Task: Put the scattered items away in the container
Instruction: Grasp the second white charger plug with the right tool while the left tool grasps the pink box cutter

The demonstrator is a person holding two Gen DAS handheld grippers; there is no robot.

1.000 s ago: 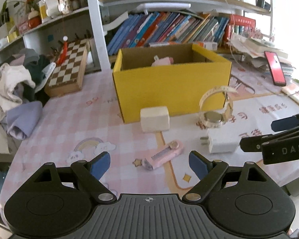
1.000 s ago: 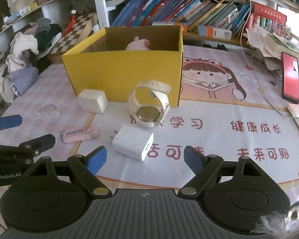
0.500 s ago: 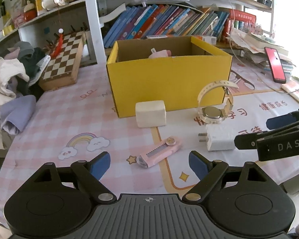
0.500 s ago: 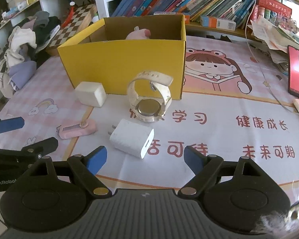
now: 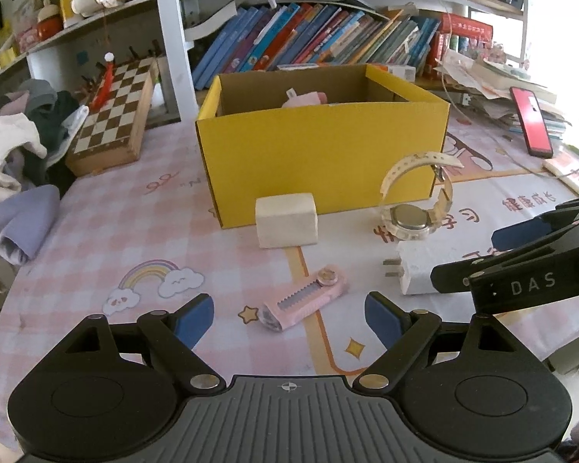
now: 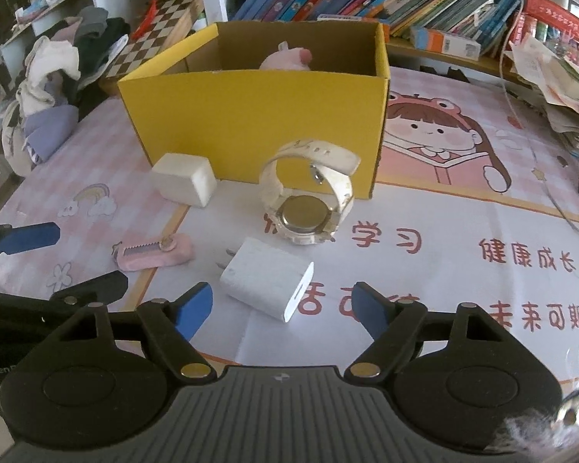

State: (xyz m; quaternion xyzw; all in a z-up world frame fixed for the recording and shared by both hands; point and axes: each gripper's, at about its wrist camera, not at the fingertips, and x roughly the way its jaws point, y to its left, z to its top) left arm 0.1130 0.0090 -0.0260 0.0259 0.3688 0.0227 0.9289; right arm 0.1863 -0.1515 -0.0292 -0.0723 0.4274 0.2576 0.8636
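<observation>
A yellow cardboard box (image 5: 324, 162) (image 6: 258, 127) stands on the table with a pink item (image 5: 303, 98) (image 6: 287, 58) inside. In front of it lie a cream block (image 5: 286, 220) (image 6: 185, 178), a cream wristwatch (image 5: 415, 208) (image 6: 308, 200), a white charger plug (image 5: 415, 272) (image 6: 266, 283) and a pink utility knife (image 5: 303, 303) (image 6: 154, 252). My left gripper (image 5: 289, 318) is open and empty, just short of the pink knife. My right gripper (image 6: 283, 308) is open and empty, its fingers either side of the white charger's near end.
A chessboard box (image 5: 114, 115) and a pile of clothes (image 5: 15, 162) lie at the left. Books (image 5: 328, 38) fill the shelf behind the box. A red phone (image 5: 530, 121) and stacked papers lie at the right. A printed mat (image 6: 444, 208) covers the table.
Both grippers have come closer to the table items and a little lower. The left has neared the pink knife, the right has neared the white charger. Nothing was picked up.
</observation>
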